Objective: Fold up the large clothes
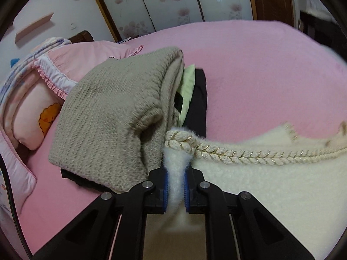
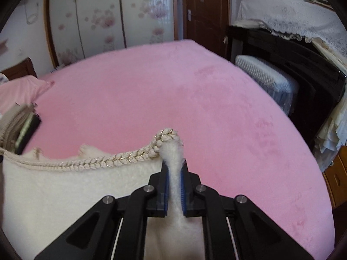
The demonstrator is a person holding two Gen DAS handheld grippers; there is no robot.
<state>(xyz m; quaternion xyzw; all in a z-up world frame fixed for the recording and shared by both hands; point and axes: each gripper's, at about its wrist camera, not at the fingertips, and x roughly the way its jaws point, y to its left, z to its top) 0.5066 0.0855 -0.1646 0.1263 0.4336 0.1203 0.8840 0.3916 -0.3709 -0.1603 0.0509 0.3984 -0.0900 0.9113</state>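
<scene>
- The left gripper (image 1: 176, 169) was clamped on a pinch of the cream fleece garment (image 1: 271, 184), its blue pads (image 1: 166, 186) pressing white pile from both sides, just below one end of the garment's braided trim (image 1: 238, 155).
- The right gripper (image 2: 174, 166) was likewise closed on a fold of the same garment (image 2: 65, 186), with fleece squeezed between its blue pads (image 2: 166, 184) and rising above the fingertips to the other end of the trim (image 2: 121, 158).
- The braided trim, cream with gold thread, ran in a shallow sag from one gripper to the other along the garment's far edge.
- The garment lay over the near part of the bed (image 2: 173, 91), on the pink bed cover, reaching down toward the near edge beneath both grippers.
- Just beside the left gripper stood a stack of folded clothes (image 1: 108, 112): a beige knit on top, then a pale green piece (image 1: 188, 80) and a black piece (image 1: 198, 99) showing at its open side.
- The beige knit touched the gathered fleece at the left gripper's tips.
- Pink pillows (image 1: 39, 108) lay behind the stack, toward the left edge of the bed.
- In the right wrist view the far and right parts of the bed cover were bare pink.
- Beyond the bed's far edge stood a wardrobe with flowered doors (image 2: 97, 21) and a brown door (image 2: 206, 10).
</scene>
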